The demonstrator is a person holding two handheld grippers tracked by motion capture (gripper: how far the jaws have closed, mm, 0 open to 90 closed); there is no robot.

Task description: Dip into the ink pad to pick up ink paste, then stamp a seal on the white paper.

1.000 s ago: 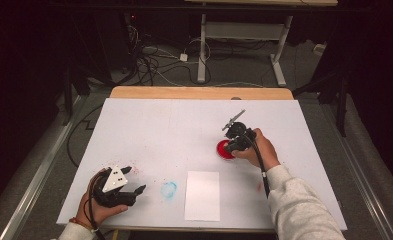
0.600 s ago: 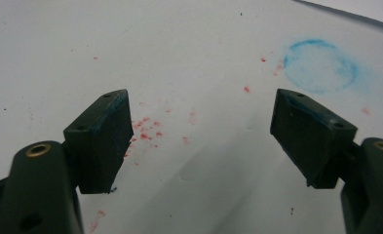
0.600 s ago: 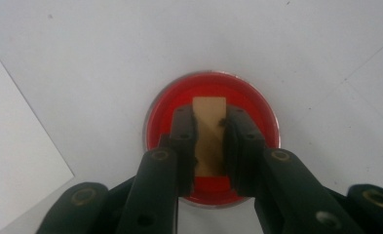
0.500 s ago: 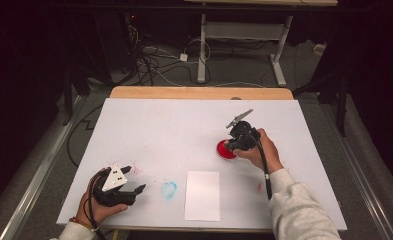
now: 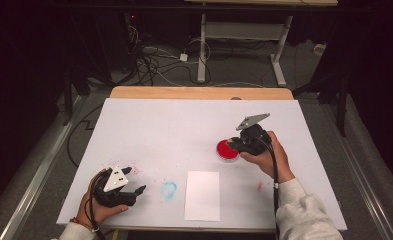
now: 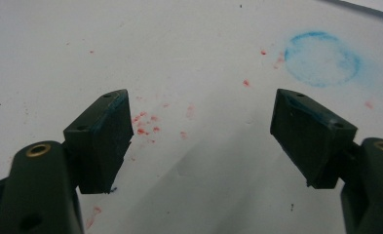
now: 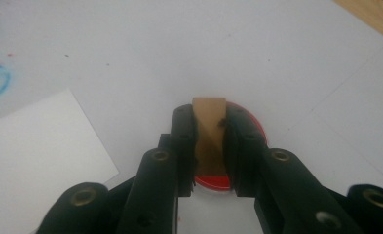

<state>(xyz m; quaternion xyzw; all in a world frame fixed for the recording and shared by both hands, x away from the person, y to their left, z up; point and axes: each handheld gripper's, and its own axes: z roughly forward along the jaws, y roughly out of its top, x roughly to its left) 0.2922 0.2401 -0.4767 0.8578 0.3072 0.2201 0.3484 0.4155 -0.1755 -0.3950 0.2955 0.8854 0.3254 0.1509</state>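
Observation:
My right gripper (image 5: 237,144) hangs just above and to the right of a round red dish (image 5: 226,150) on the white table cover. In the right gripper view its jaws (image 7: 208,114) are shut on a small brown block (image 7: 209,130), with the red dish (image 7: 251,123) right below it. Near the table's front left corner, my left gripper (image 5: 133,189) rests in a hand, pointing right. Seen from its own camera, the left gripper (image 6: 201,122) stands open with nothing between the blue-smeared pads (image 6: 112,127).
A blank white sheet of paper (image 5: 202,195) lies at the front middle, also visible in the right gripper view (image 7: 38,146). A blue ring stain (image 5: 169,189) (image 6: 322,59) and red specks (image 6: 144,125) mark the cover. Bare wood (image 5: 199,93) edges the table's far side.
My right gripper, still holding the brown block, has lifted and shifted to the right off the red dish. The dish and the left gripper stayed put.

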